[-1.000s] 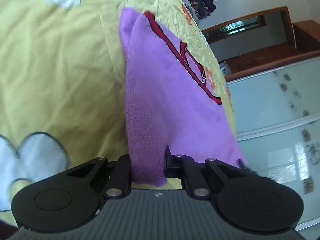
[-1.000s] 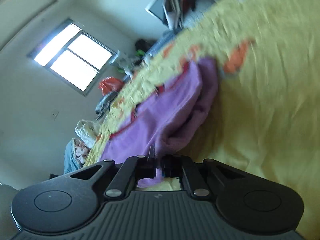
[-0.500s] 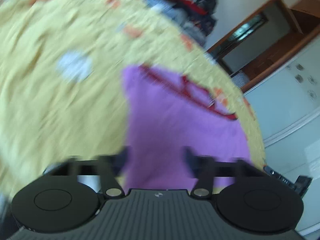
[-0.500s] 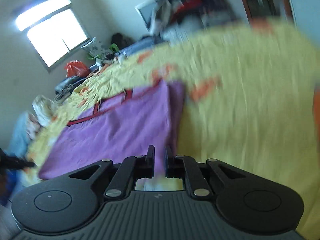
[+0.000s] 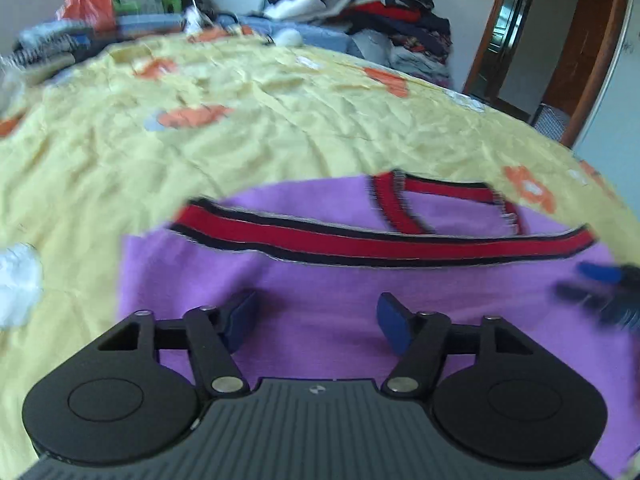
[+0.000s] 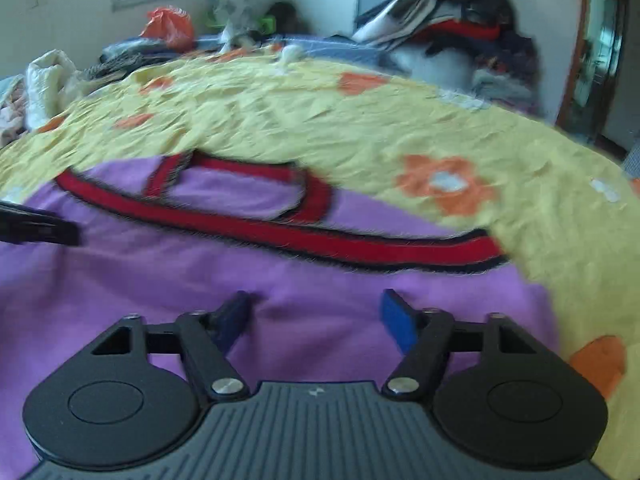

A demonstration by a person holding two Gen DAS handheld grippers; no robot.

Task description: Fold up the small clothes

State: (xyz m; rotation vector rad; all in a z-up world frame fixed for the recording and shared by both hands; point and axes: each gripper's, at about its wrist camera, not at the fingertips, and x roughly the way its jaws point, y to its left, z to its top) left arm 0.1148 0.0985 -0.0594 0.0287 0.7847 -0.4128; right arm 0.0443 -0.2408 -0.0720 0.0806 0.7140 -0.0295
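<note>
A small purple knit garment [image 5: 340,292] with a red-and-black striped band [image 5: 360,242] lies flat on the yellow flowered bedspread [image 5: 200,148]. It also shows in the right wrist view [image 6: 200,280], with its striped band [image 6: 304,236]. My left gripper [image 5: 318,318] is open and empty just above the garment's near part. My right gripper [image 6: 316,314] is open and empty over the garment's right part. The right gripper shows blurred at the left view's right edge [image 5: 608,292]; the left gripper shows at the right view's left edge [image 6: 36,226].
A heap of dark clothes [image 5: 384,12] is piled at the bed's far side, also in the right wrist view [image 6: 448,28]. An orange bag [image 6: 168,26] and clutter lie by the window. A wooden doorway [image 5: 516,36] stands at the far right.
Both grippers have let go of the purple garment and opened. The garment now lies flat on the bedspread, and both views have swung level over it.
</note>
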